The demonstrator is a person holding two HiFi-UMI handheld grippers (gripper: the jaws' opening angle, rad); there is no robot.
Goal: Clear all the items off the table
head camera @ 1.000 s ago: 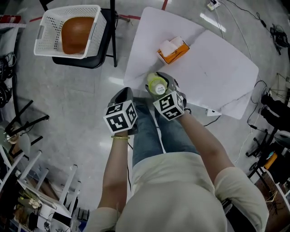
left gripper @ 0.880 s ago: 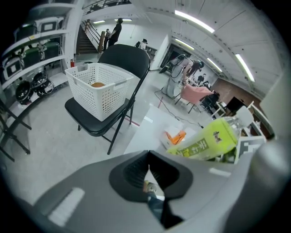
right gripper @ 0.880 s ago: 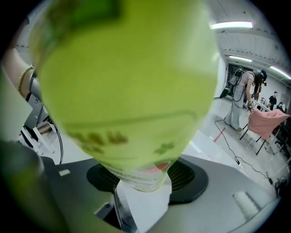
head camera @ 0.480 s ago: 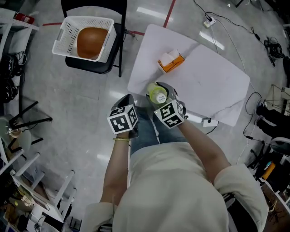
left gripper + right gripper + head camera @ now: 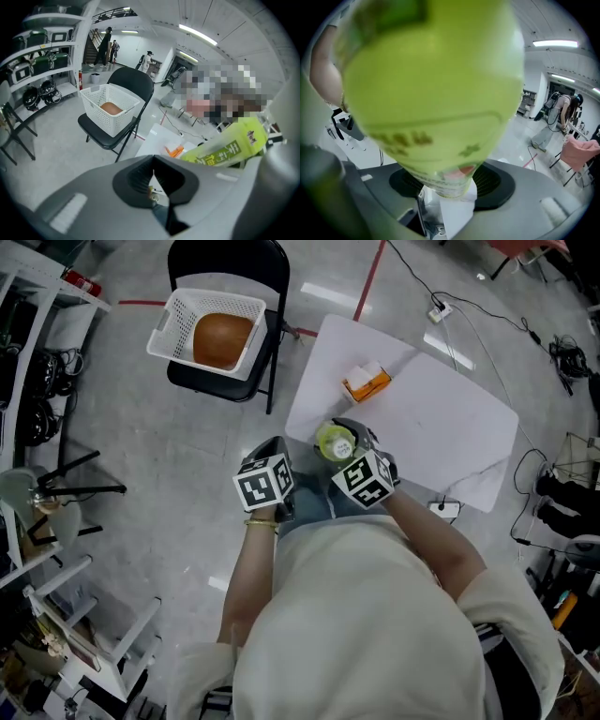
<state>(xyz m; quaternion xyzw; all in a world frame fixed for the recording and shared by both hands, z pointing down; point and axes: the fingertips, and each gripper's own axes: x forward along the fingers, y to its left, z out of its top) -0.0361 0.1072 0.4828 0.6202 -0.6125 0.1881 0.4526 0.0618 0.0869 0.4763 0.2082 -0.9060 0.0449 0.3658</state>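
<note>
Two grippers are close in front of the person. The left gripper (image 5: 152, 174) has its fingers together, with nothing between them. Just beside it, the right gripper (image 5: 447, 185) has its fingers clamped on a green bottle (image 5: 335, 442), which is held tilted above the near edge of the white bench (image 5: 450, 427). Farther on the bench lies an orange carton (image 5: 367, 382). Well apart to the left, a black chair (image 5: 220, 259) carries a white basket (image 5: 178, 322) with a brown round thing (image 5: 223, 339) inside.

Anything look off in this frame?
Nothing spilled or damaged. The only oddity: the bottle is tilted, not upright, in the right gripper. The orange box lies alone on the table.
</note>
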